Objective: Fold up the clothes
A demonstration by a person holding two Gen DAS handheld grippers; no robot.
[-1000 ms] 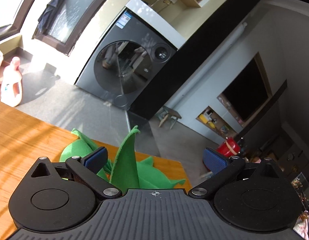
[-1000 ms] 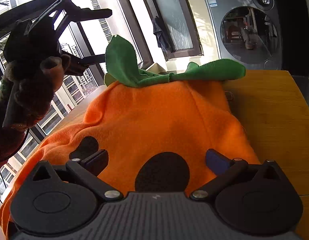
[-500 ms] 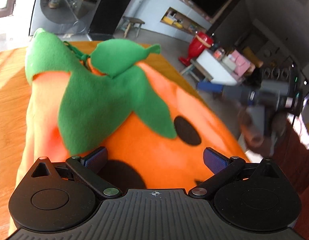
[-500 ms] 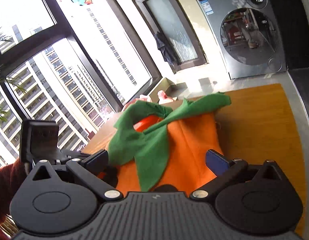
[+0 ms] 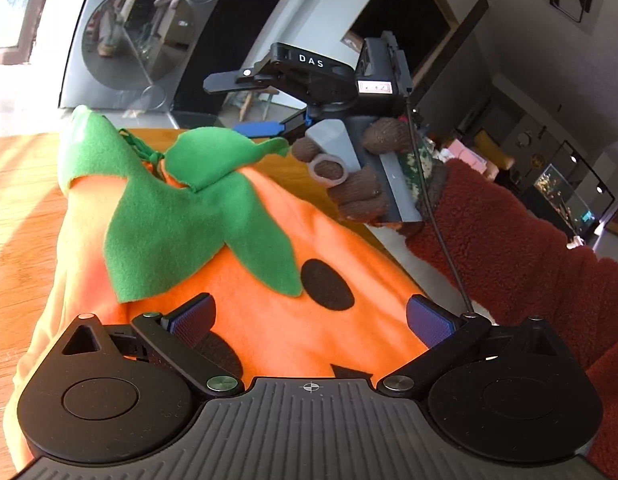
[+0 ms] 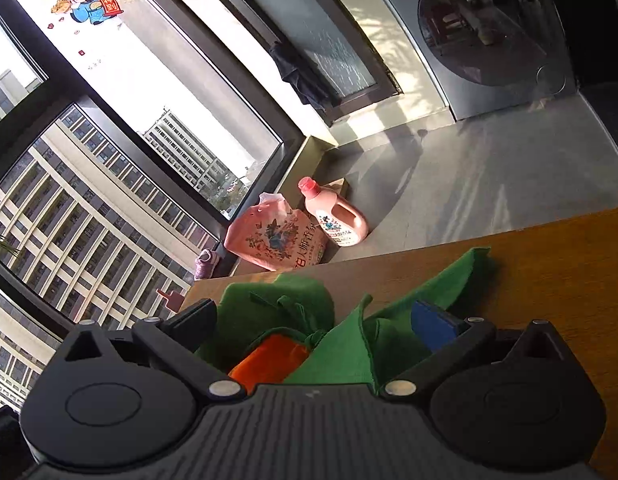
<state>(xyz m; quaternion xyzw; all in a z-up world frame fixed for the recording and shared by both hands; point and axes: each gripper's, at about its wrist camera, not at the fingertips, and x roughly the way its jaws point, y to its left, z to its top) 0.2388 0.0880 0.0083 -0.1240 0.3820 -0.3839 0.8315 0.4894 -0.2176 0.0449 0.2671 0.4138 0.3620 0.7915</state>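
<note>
Ahead of my left gripper [image 5: 307,316] the wooden table [image 5: 17,216] carries the orange pumpkin costume [image 5: 269,312], spread out with its black face patches up and running under both open fingers, which grip nothing. Its green leaf collar [image 5: 181,216] lies at the far end; my right gripper [image 6: 313,320] hangs just above that collar, fingers apart and empty. I judge the fleece light, soft, floppy and not slippery; pinch a side hem rather than the loose leaves.
</note>
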